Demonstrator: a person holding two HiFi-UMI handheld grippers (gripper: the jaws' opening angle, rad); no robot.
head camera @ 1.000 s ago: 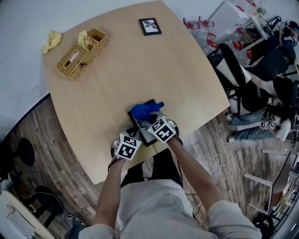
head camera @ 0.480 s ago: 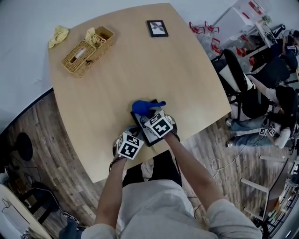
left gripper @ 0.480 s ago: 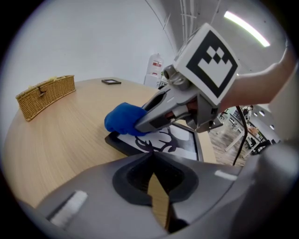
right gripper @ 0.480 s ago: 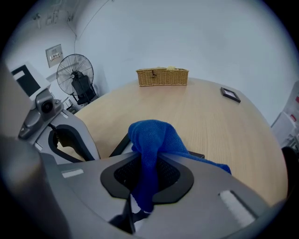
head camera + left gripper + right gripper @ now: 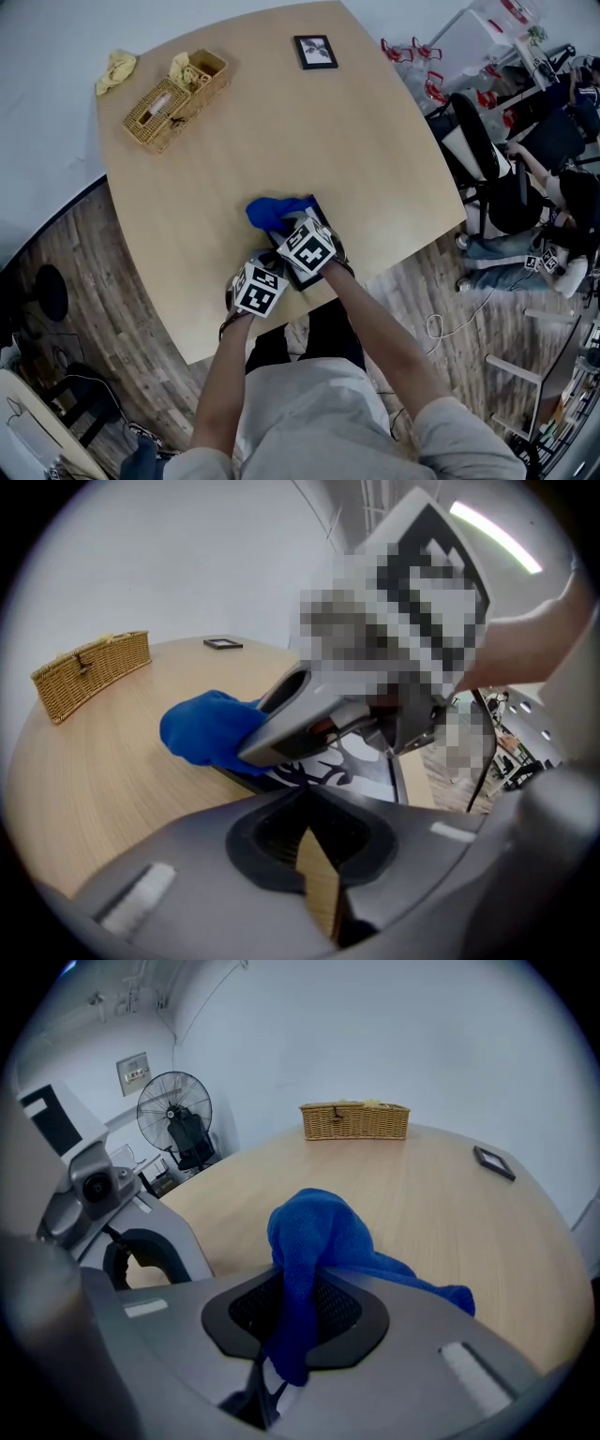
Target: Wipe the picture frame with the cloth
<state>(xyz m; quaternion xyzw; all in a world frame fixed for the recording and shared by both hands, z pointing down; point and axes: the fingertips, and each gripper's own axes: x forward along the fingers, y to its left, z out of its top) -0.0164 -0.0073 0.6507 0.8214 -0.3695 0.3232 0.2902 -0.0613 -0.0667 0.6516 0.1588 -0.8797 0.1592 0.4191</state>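
A black picture frame with a black-and-white print lies flat near the table's front edge; the left gripper view shows it as the picture frame just ahead. My right gripper hangs over it, shut on a blue cloth, and the cloth's bunched end rests at the frame's far left corner. In its own view the right gripper pinches the blue cloth. My left gripper sits at the frame's near left. The left gripper has its jaws together with nothing between them.
A second small framed picture lies at the table's far edge. A wicker basket stands at the far left, with a yellow cloth beyond it. Office chairs and seated people crowd the right side. A fan stands off the table.
My right gripper has dragged the blue cloth leftward across the frame's far end. The left gripper has stayed in place.
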